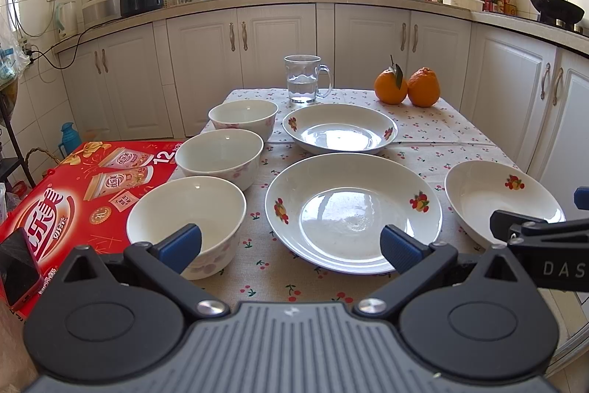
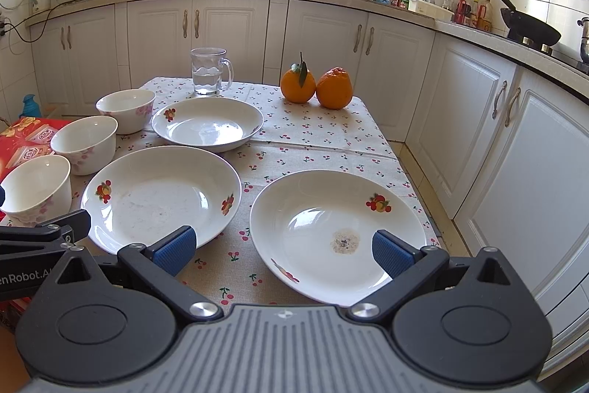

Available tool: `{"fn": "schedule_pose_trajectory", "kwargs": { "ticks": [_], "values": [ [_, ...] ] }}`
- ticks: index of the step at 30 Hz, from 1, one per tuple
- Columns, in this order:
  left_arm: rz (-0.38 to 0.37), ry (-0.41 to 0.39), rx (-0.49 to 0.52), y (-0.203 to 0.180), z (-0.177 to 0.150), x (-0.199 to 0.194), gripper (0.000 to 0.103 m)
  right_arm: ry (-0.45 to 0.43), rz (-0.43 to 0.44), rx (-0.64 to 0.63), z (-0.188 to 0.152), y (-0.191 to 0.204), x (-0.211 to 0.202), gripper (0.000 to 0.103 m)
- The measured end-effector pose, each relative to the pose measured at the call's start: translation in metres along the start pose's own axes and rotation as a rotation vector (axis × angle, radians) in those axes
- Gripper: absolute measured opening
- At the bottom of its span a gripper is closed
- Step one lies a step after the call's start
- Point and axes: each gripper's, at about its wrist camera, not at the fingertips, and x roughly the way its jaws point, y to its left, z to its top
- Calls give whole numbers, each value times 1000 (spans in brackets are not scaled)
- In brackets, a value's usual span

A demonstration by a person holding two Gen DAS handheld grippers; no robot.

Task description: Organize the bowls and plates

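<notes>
Three white bowls with pink flowers stand in a row on the table's left: near (image 1: 186, 209) (image 2: 35, 188), middle (image 1: 219, 153) (image 2: 84, 140), far (image 1: 243, 115) (image 2: 125, 107). Three white plates with fruit prints lie beside them: far (image 1: 340, 127) (image 2: 208, 122), middle (image 1: 353, 209) (image 2: 160, 194), and right (image 1: 497, 197) (image 2: 337, 231), which has a brown stain. My left gripper (image 1: 291, 247) is open and empty, low before the near bowl and middle plate. My right gripper (image 2: 281, 251) is open and empty, its fingers straddling the right plate's near edge.
A glass mug of water (image 1: 303, 80) (image 2: 210, 70) and two oranges (image 1: 406, 87) (image 2: 316, 87) stand at the table's far end. A red carton (image 1: 73, 194) lies off the left edge. White cabinets (image 2: 515, 142) run close along the right side.
</notes>
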Motion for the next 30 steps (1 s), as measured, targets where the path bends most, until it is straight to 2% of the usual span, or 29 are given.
{"fn": "schedule_pose_trajectory", "kwargs": {
  "ticks": [30],
  "values": [
    [-14, 11, 19, -1, 2, 11, 102, 9, 7, -21, 3, 0, 6, 103]
  ]
}}
